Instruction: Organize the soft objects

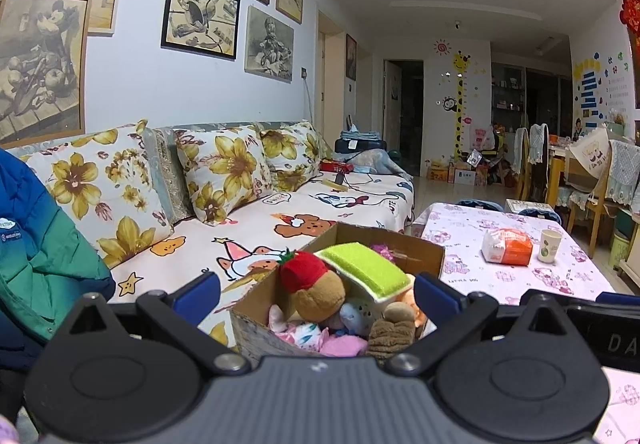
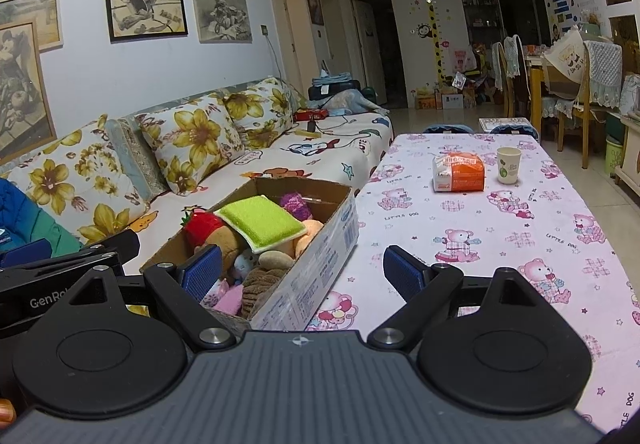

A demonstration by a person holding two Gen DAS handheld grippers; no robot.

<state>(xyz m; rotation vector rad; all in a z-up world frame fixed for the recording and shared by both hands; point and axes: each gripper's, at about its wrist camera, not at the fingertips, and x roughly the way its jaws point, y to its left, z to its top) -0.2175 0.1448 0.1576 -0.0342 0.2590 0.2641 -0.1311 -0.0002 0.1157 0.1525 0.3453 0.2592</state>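
Note:
A cardboard box (image 1: 416, 244) (image 2: 320, 236) stands at the table's left edge, filled with soft toys: a green sponge (image 1: 362, 268) (image 2: 262, 220) on top, a red strawberry plush (image 1: 302, 270) (image 2: 202, 224), a brown plush (image 1: 320, 294), and pink and brown soft pieces (image 2: 260, 284). My left gripper (image 1: 316, 296) is open and empty, held just before the box's near end. My right gripper (image 2: 302, 274) is open and empty, straddling the box's right wall near its front corner.
The table (image 2: 500, 224) has a pink bear-print cloth, with a tissue pack (image 2: 458, 172) and a paper cup (image 2: 508, 164) at the far side. A sofa (image 1: 280, 212) with flowered cushions runs along the left. A blue-green jacket (image 1: 36, 252) lies at the left.

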